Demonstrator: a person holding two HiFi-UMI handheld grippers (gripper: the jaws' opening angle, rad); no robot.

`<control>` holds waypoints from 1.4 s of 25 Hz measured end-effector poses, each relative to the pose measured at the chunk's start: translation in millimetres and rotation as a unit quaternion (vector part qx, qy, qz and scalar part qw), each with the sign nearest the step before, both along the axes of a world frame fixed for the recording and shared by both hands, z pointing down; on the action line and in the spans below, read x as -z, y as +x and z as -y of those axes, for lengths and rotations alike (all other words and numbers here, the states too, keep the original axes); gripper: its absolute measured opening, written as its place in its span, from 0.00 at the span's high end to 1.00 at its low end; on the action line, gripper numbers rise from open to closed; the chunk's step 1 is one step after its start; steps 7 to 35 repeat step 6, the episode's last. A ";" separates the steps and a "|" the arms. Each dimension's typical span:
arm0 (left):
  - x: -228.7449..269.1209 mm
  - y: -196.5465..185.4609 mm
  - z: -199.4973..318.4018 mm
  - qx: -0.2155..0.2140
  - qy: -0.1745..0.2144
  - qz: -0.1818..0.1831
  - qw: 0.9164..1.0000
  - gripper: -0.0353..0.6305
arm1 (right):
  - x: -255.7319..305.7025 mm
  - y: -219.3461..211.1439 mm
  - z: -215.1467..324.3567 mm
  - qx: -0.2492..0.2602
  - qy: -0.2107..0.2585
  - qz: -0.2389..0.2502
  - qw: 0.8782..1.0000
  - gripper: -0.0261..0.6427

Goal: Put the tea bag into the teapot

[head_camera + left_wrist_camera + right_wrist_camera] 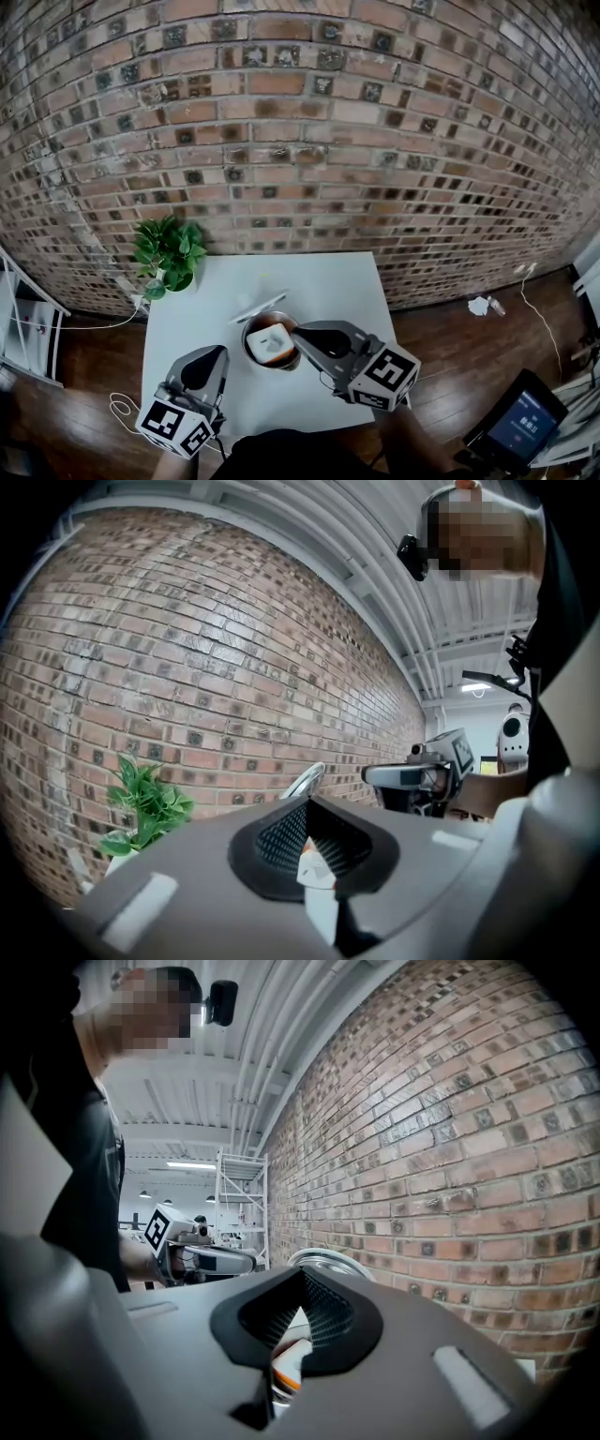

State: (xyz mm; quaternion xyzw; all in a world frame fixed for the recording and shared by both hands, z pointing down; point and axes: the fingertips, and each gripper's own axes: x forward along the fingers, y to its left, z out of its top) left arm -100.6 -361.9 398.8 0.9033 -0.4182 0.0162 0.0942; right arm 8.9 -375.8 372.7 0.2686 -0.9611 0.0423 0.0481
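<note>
The round metal teapot (255, 328) stands open near the middle of the white table (309, 281). A white square tea bag (272, 345) lies inside it. My right gripper (298, 335) reaches in from the right with its tip at the pot's right rim, right beside the tea bag. In the right gripper view its jaws (302, 1276) meet at the tip; whether they touch the bag I cannot tell. My left gripper (221, 352) hovers left of the pot, and its jaws (307, 801) also meet. A small white and orange piece shows under each pair of pads.
A thin metal lid (259, 307) lies just behind the pot. A potted plant (169, 251) stands at the table's back left corner. The brick wall (300, 122) is right behind the table. On the floor are cables (120, 407), a white rack (23, 328) and a screen (523, 422).
</note>
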 end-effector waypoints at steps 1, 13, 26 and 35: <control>0.0 -0.2 0.3 0.000 0.000 0.000 1.000 0.94 | -1.4 0.3 0.4 0.000 -0.001 -0.002 1.000 0.96; 1.5 -3.9 2.8 0.008 0.000 0.001 1.000 0.94 | -2.6 -5.1 4.1 0.010 0.001 -0.004 1.000 0.96; 1.5 -3.9 2.8 0.008 0.000 0.001 1.000 0.94 | -2.6 -5.1 4.1 0.010 0.001 -0.004 1.000 0.96; 1.5 -3.9 2.8 0.008 0.000 0.001 1.000 0.94 | -2.6 -5.1 4.1 0.010 0.001 -0.004 1.000 0.96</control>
